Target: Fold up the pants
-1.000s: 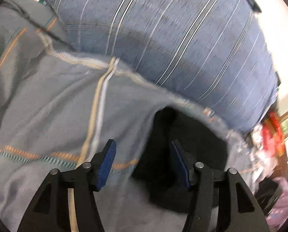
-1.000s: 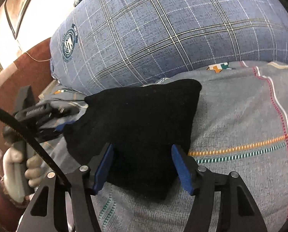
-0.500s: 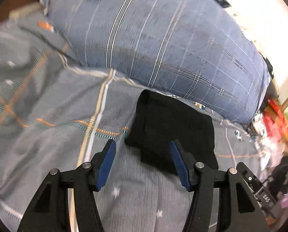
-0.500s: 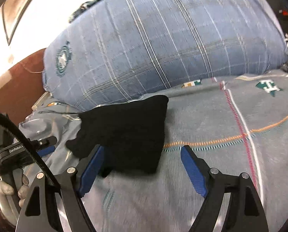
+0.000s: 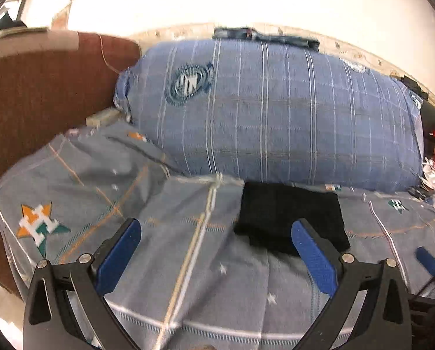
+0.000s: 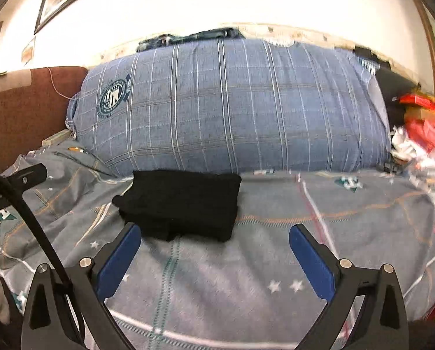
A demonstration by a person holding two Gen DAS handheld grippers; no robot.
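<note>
The left hand-held gripper is hanging spread wide above the bed, gripping nothing. The right hand-held gripper is likewise gaping wide and empty. The folded black pants are lying flat on the grey bedsheet, just in front of the blue plaid pillow.
</note>
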